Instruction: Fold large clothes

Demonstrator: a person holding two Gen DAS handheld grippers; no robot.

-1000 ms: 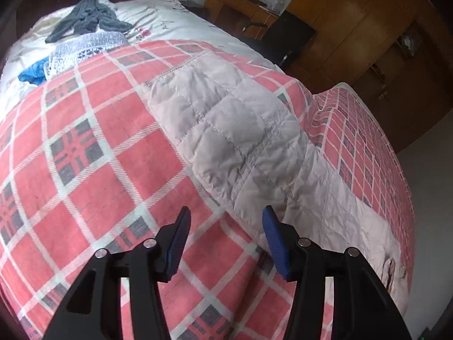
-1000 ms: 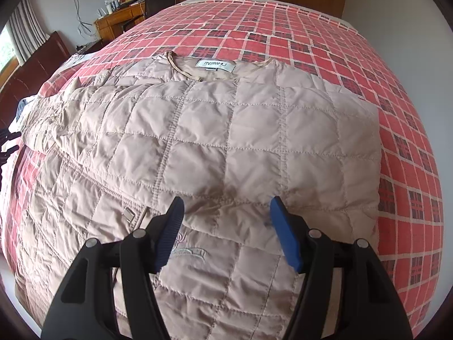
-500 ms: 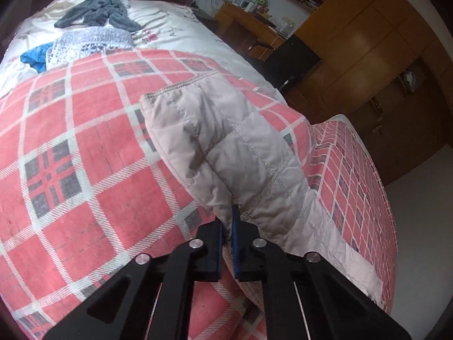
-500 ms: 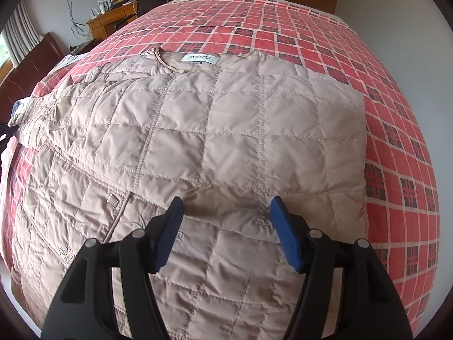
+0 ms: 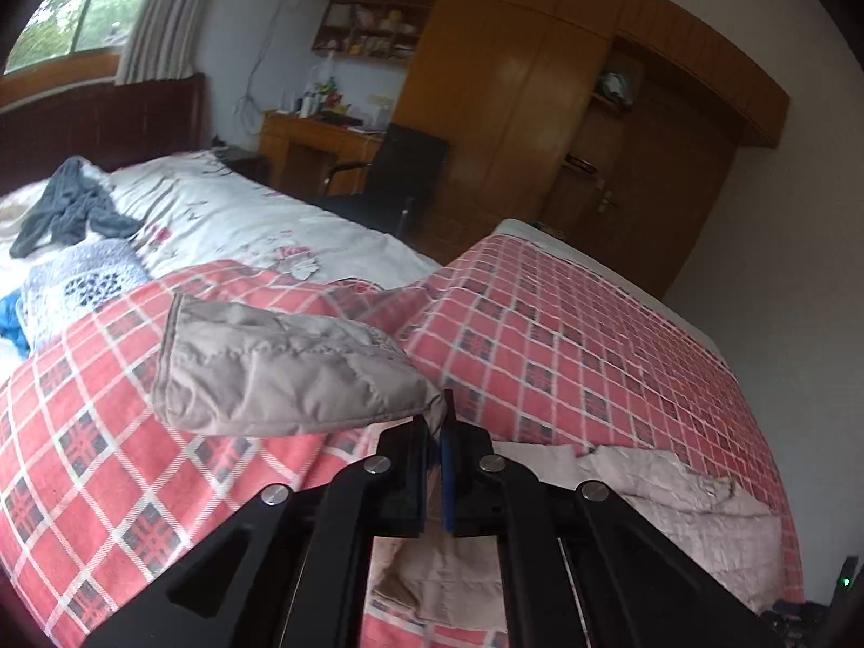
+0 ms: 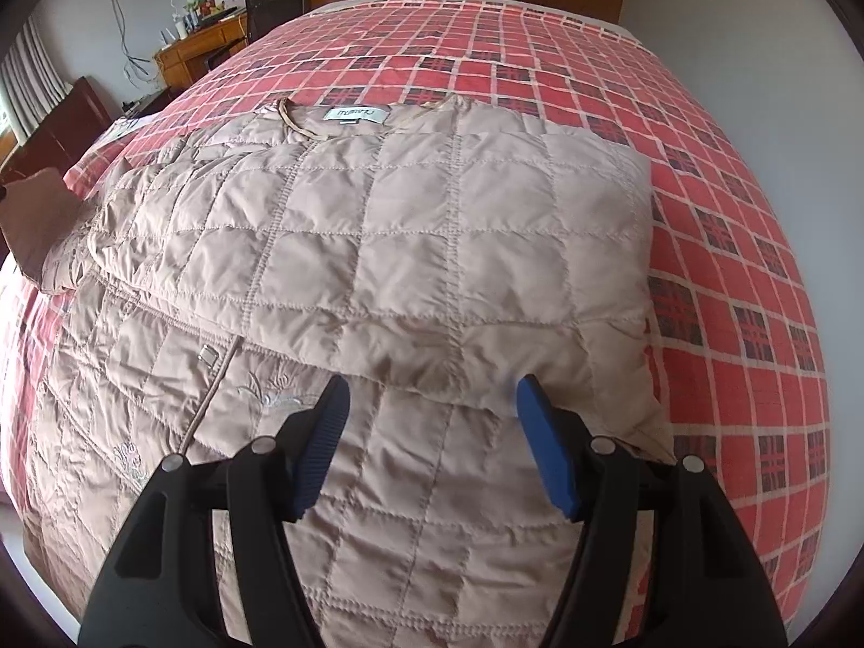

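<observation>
Jacket, beige and quilted, spread flat on the red plaid blanket of the bed, collar label at the far end. One sleeve lifted clear off the blanket, pinched tight in the left tongs, cuff end hanging out past the blades. Right tongs spread wide over the jacket's lower front, gripping nothing, just above a folded-over panel edge. Beyond the blanket's far edge: grey garment on white bedding, wooden wardrobe and black chair behind.
</observation>
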